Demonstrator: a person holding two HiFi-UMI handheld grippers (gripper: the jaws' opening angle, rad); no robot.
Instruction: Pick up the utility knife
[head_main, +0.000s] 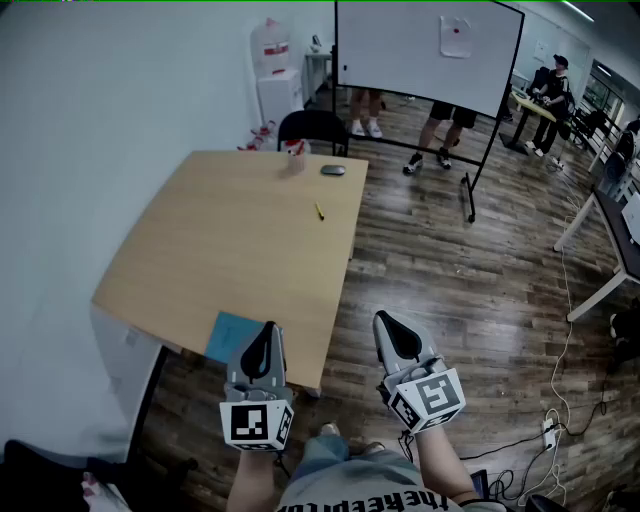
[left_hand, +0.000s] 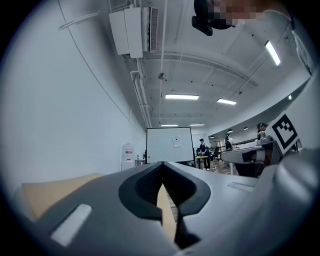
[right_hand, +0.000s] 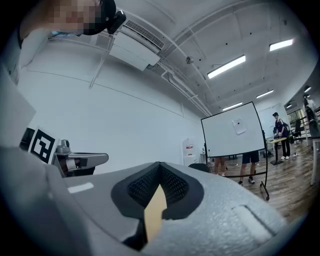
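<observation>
Floor: dark wood planks (head_main: 450, 260) fill the right half of the head view, with cables trailing at the lower right
Table: light wooden top (head_main: 230, 250) in the left centre, running from the lower left towards the upper middle
Whiteboard: wheeled board (head_main: 420, 50) at the upper centre, beyond the table's far end; people's legs show under it
Chair: black chair (head_main: 313, 128) just past the table's far edge
Left gripper: (head_main: 267, 328) low in the frame, left of centre, above the table's near edge; jaws clenched tip to tip, nothing between them
Right gripper: (head_main: 382, 318) low in the frame, right of centre, above the floor beside the table; jaws pressed together at the tips, empty
Blue sheet: (head_main: 232, 335) flat on the table's near corner, just left of the left gripper
Grey oval object: (head_main: 333, 170) near the table's far edge
Utility knife: small yellow knife (head_main: 319, 211) lying on the table's far right part, near its right edge, well apart from both grippers
</observation>
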